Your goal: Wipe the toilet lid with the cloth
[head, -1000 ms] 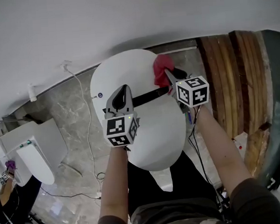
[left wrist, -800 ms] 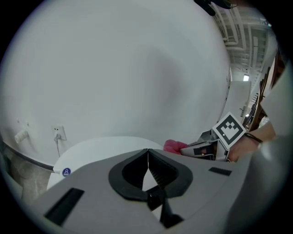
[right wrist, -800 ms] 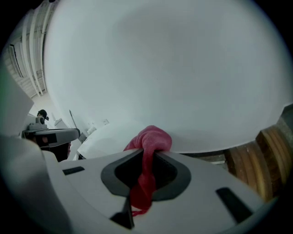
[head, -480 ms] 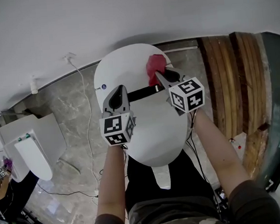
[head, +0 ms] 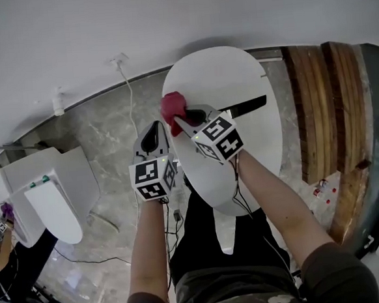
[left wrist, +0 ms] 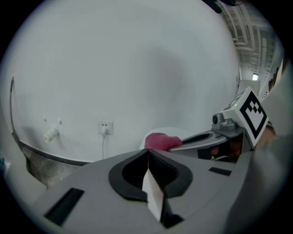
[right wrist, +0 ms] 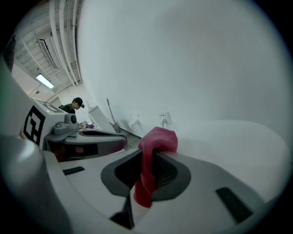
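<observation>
Clamped on the red cloth (head: 171, 106), the right gripper (head: 179, 120) had swept it across the toilet lid (head: 236, 78) to its left edge. The left gripper (head: 154, 132) hung alongside, shut, empty. Wiping looked underway.

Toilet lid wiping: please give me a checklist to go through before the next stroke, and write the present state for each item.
1. Cloth held firmly: ok. It is pinched in the shut jaws of the right gripper and folds over their tips.
2. Cloth pressed on the toilet lid: cannot tell. It sits at the lid's left edge, but contact is not visible.
3. Lid down: ok.
4. Left gripper out of the wiping path: ok. It is shut, empty, and beside the toilet over the floor.
5. White cable free of the left gripper: cannot tell. In the head view it runs down behind that gripper.
</observation>
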`<state>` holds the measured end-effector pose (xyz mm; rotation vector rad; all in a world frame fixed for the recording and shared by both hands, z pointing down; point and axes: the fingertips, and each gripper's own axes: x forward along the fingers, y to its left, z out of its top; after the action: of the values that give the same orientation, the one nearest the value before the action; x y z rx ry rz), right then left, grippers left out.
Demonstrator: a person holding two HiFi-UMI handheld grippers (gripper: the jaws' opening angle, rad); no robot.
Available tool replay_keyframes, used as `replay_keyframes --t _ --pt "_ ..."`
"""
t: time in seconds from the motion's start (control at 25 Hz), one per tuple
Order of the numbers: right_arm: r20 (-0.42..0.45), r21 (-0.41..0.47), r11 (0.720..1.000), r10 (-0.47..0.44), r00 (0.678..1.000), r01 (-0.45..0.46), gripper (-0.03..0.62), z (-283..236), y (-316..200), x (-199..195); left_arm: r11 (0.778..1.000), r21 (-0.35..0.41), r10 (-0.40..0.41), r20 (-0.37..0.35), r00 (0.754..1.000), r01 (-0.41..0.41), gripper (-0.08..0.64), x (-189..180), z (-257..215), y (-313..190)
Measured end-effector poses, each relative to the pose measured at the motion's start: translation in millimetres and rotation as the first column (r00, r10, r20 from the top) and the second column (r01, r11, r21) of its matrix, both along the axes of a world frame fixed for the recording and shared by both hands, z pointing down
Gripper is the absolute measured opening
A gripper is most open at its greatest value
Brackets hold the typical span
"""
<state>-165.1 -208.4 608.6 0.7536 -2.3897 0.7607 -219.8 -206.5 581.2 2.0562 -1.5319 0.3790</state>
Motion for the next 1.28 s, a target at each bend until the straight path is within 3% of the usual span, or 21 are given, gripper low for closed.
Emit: replay_keyframes --t 0.16,0.4,0.72,0.96,1.12,1.28 --pt "-0.021 -0.007 0.999 0.048 0.999 -0.048 0.043 13 -5 1 1.000 -0.006 0.004 -0.009 1.000 -0.004 0.009 -7 4 6" --pt "-0.033 -0.016 0.985 0.173 0.984 -0.174 0.043 13 -18 75 0.999 0.000 0.032 -0.007 0.999 -0.032 0.008 25 -3 8" --pt "-0.038 -0.040 0.956 0.289 0.957 -0.290 0.043 15 -28 208 0.997 0.017 0.073 -0.012 0.997 -0.073 0.009 129 -6 -2" --pt "-0.050 -0.055 0.946 0.317 0.947 -0.320 0.043 24 -26 297 0.995 0.028 0.092 -0.017 0.996 -0.092 0.009 212 -1 -10" --pt "-0.068 -0.075 0.944 0.318 0.946 -0.322 0.043 38 -23 336 0.995 0.033 0.090 -0.028 0.996 -0.089 0.009 251 4 -12" --pt "-0.083 -0.076 0.942 0.321 0.944 -0.327 0.043 41 -17 355 0.997 0.020 0.077 -0.046 0.996 -0.077 0.009 266 7 -3"
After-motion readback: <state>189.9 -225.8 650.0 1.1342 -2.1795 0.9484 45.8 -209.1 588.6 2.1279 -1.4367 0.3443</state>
